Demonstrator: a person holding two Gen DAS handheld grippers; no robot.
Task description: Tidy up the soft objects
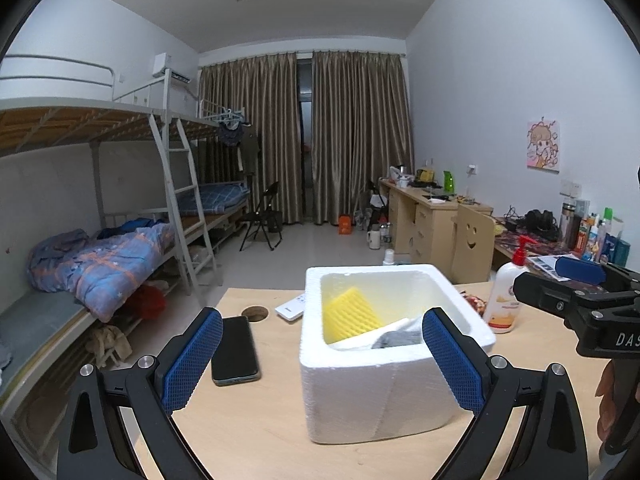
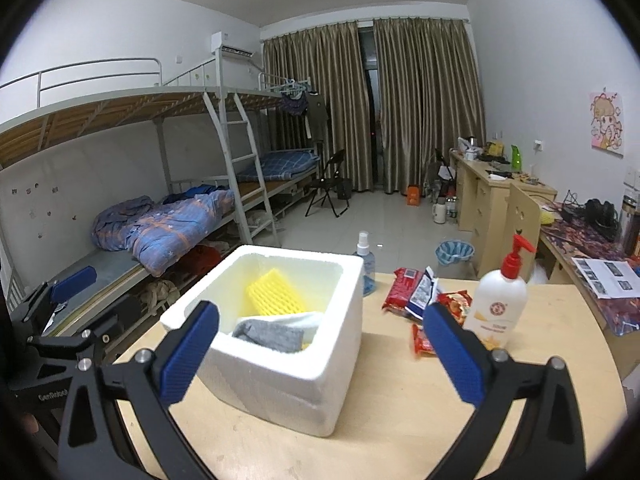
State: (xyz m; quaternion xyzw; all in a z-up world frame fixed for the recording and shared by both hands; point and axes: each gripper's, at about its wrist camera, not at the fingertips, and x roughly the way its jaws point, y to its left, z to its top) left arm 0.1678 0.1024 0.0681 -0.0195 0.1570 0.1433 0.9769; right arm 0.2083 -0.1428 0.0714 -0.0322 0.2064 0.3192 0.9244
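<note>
Both my claws — left claw (image 1: 322, 360) and right claw (image 2: 320, 354) — gape empty over the surface's near edge, while the squashy yellow sponge (image 2: 276, 294) and limp grey cloth (image 2: 270, 336) sit in the foam box (image 2: 280, 380) — I'd pinch each mid-body.

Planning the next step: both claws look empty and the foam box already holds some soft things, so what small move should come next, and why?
Probably swing the right claw, open and empty, toward the snack packets beside the lotion bottle. They look like the only soft items still outside the foam box, where the yellow sponge and grey cloth lie.
</note>
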